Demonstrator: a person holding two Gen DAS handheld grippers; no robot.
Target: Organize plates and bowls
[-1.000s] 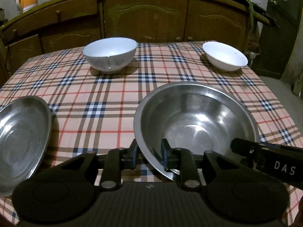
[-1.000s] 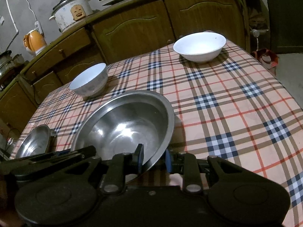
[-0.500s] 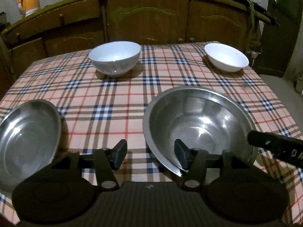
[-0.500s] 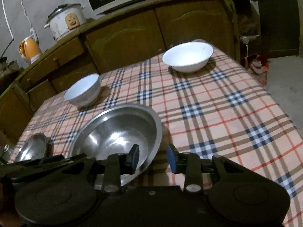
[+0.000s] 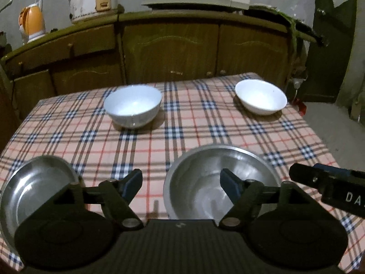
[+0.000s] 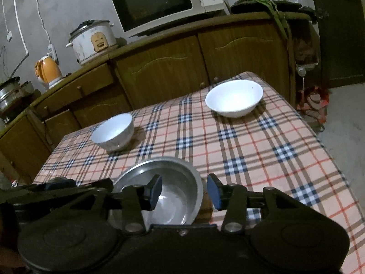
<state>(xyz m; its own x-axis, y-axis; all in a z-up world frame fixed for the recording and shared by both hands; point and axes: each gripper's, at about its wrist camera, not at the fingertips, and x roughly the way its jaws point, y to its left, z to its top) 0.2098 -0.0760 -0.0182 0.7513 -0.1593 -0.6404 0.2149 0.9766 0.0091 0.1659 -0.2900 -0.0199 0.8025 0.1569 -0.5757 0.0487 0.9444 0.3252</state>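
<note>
Plaid table (image 5: 159,137), both jaws opened, lifted

I'm working in a home kitchen: a long brown wooden cabinet (image 6: 159,68) with arched door panels and small knobs runs along a bare grey wall. On its top I see a white box microwave oven (image 6: 164,2), a white round rice cooker (image 6: 92,41) and an orange-and-white electric kettle (image 6: 48,70). In front stands a table under a pink, navy and red plaid tablecloth (image 5: 194,125).
</note>
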